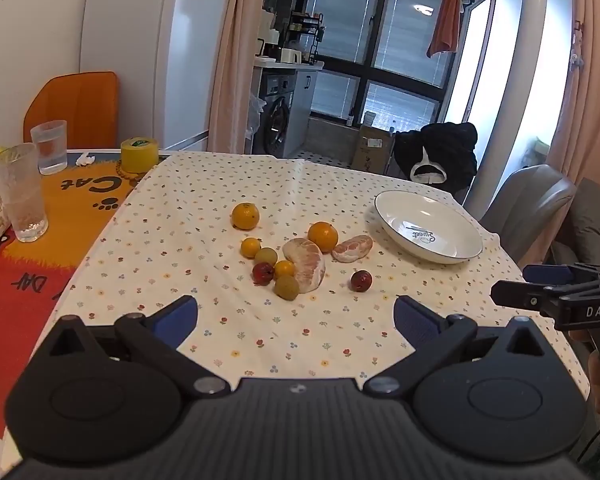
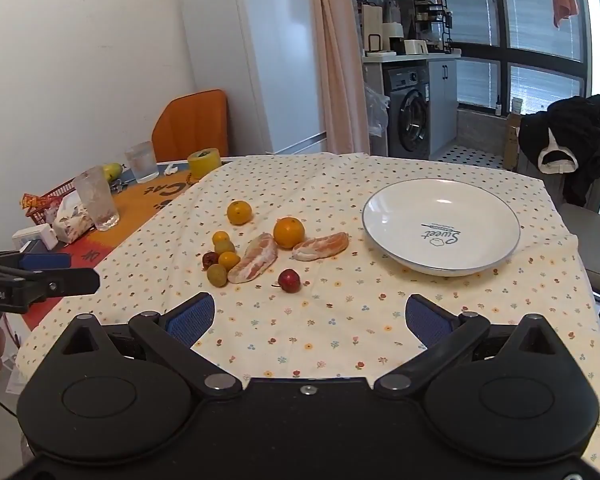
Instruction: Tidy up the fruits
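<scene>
Both tongs, left tongs [image 1: 296, 316] and right tongs [image 2: 310, 316], are held wide open and empty. No fruit [image 2: 289, 232] is yet placed in the plate [image 2: 480, 204]; all lie on the surface, so a first grasp is needed.

A domestic dining area opening onto a kitchen and laundry balcony is shown. A white refrigerator [image 2: 260, 60] is set against the wall, and a front-loading washing machine [image 2: 410, 114] is fitted under a countertop carrying small appliances [image 2: 412, 46]. The table is covered with a floral tablecloth [image 2: 340, 320]. Drinking glasses [image 1: 20, 192], pink curtains [image 2: 340, 60] and an orange towel [image 1: 446, 20] hung by the windows are seen.
</scene>
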